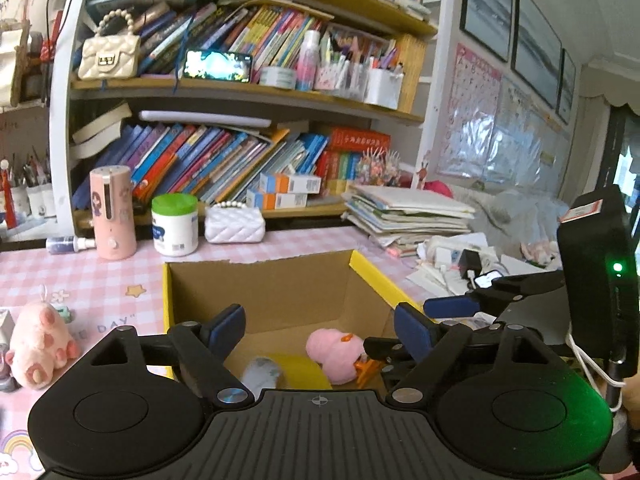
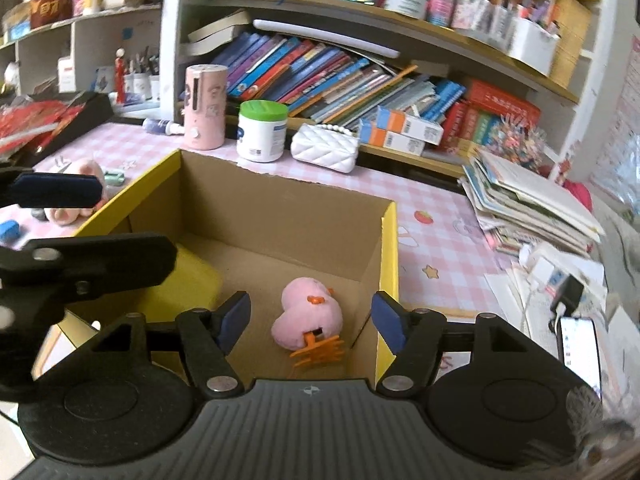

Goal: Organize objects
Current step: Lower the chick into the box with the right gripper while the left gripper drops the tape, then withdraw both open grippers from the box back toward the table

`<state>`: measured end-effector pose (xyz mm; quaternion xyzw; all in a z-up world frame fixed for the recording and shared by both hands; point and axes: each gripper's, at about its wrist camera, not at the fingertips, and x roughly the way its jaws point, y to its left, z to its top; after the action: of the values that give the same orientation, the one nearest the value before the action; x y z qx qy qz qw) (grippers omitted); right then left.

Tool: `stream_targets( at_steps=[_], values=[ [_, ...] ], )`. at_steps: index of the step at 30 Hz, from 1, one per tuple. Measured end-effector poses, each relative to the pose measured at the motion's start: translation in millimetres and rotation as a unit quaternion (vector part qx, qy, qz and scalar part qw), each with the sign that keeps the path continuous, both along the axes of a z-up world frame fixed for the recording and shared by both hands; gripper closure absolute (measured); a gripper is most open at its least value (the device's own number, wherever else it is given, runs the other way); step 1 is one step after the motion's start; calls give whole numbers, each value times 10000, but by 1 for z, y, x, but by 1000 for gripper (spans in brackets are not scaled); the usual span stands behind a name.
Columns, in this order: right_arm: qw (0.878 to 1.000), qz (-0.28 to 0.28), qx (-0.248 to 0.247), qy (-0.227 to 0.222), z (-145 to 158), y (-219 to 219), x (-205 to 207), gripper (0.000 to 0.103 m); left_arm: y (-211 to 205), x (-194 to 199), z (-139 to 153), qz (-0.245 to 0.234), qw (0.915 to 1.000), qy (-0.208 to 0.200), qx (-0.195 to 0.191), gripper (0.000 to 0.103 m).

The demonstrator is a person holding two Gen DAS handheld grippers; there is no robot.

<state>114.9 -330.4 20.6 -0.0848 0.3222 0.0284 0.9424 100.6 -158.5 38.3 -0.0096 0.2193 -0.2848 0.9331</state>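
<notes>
A pink plush hair clip (image 2: 306,314) with orange claw teeth lies on the floor of the open cardboard box (image 2: 280,204), close to the box's right wall as the right wrist view shows it. In the left wrist view the same clip (image 1: 335,350) sits beside a small pale, rounded item (image 1: 262,372) and a yellow flap (image 1: 300,368) on the box floor. The box stands on the pink checked bench (image 1: 80,276), its rim edged in yellow.

The left tool (image 1: 320,324) hangs over the near side of the box with its blue pads spread wide and nothing between them. The right tool (image 2: 310,316) also hangs over the box, pads apart on either side of the clip without touching it; it grips nothing.

Outside the box, a pink plush toy (image 1: 38,344) lies on the bench to the left. Behind the box stand a pink cylinder (image 1: 112,212), a white tub with a green lid (image 1: 175,224) and a white quilted purse (image 1: 235,224), all in front of the crowded bookshelf (image 1: 224,92). A stack of papers and books (image 1: 408,212) rests to the right
</notes>
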Motion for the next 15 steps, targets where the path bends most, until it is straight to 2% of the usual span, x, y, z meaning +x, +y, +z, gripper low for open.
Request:
stream_targets(
  at_steps=[8, 15],
  values=[
    [9977, -603, 273, -160, 7, -2, -24, 37, 13, -26, 5, 30, 9999, -152, -34, 18],
    [9908, -1211, 486, -361, 11, 7, -59, 36, 41, -47, 3, 276, 9994, -192, -99, 15]
  ],
)
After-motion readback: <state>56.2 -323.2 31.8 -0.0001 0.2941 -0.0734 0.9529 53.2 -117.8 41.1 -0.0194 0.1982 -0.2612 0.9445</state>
